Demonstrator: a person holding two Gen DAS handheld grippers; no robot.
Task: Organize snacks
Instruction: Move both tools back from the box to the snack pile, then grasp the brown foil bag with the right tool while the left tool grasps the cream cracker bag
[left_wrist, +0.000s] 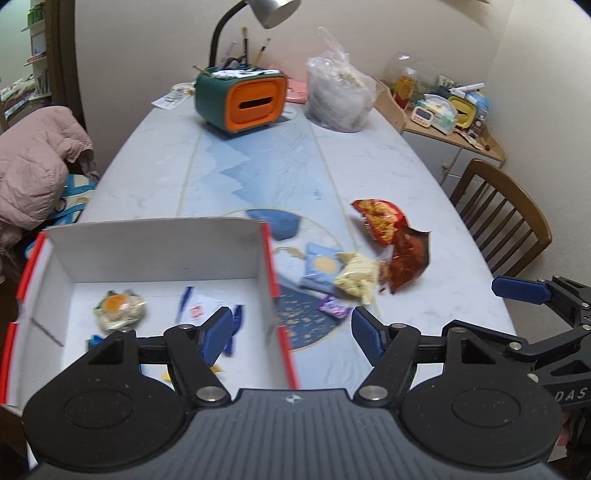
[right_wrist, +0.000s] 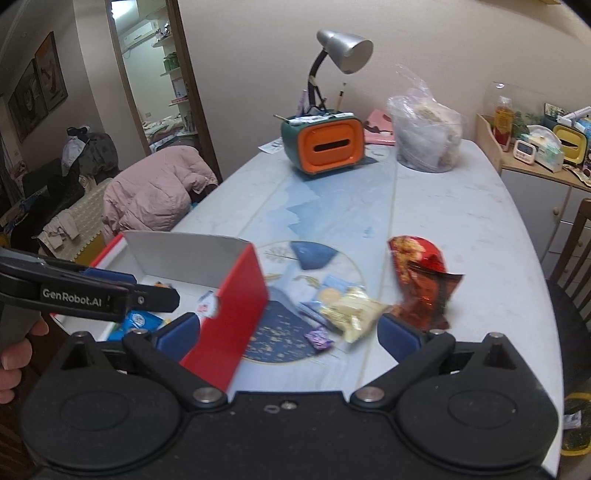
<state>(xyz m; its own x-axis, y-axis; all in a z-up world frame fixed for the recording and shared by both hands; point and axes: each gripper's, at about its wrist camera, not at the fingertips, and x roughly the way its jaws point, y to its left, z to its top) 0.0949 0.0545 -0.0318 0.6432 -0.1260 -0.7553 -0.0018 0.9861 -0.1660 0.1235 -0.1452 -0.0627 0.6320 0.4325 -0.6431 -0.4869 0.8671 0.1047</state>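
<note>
A cardboard box (left_wrist: 159, 254), white inside and red outside, stands at the table's near left. In it lie an orange-and-green packet (left_wrist: 120, 308) and some blue wrappers. To its right on the table lie a pale blue packet (left_wrist: 319, 267), a yellow packet (left_wrist: 356, 277), a small purple sweet (left_wrist: 334, 306) and two red crisp bags (left_wrist: 391, 236). My left gripper (left_wrist: 291, 328) hangs open over the box's right wall, holding nothing. My right gripper (right_wrist: 290, 332) is wide open and empty above the box's red corner (right_wrist: 236, 295), just short of the yellow packet (right_wrist: 354, 310) and the red bags (right_wrist: 421, 280).
At the far end of the table stand a green-and-orange desk organiser (left_wrist: 242, 99), a silver lamp (left_wrist: 273, 11) and a clear plastic bag (left_wrist: 338, 96). A wooden chair (left_wrist: 506, 218) sits on the right. A pink jacket (left_wrist: 33, 162) lies to the left. A cluttered cabinet (left_wrist: 454, 110) stands beyond.
</note>
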